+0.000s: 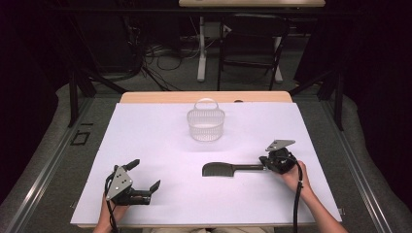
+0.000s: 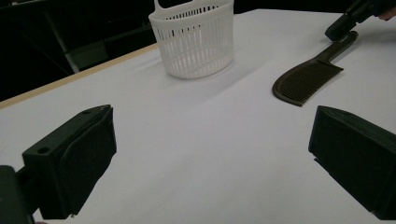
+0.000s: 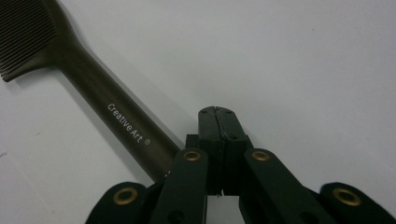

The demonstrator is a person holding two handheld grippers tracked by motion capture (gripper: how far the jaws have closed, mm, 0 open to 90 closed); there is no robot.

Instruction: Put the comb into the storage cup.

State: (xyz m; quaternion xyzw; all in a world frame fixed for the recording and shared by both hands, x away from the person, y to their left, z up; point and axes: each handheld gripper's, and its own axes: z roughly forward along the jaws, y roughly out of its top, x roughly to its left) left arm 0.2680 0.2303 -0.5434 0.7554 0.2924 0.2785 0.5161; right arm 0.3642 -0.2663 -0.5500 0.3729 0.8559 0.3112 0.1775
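Comb: lies flat on the tabletop, middle right, not in the basket yet.
Right claw: pressed together beside the handle, pinching nothing.
Left claw: spread wide, lower left.
Left to do: probably grab, lift, drop in.

Both forearms are bare, with no sleeves. Each hand carries a black tool topped by a grey three-cornered plate dotted with small holes: left tool, right tool. A black cable trails from each. Brass-coloured rivets mark the right tool's linkage.

A dark brown comb lies flat right of the surface's middle, handle toward the right edge.
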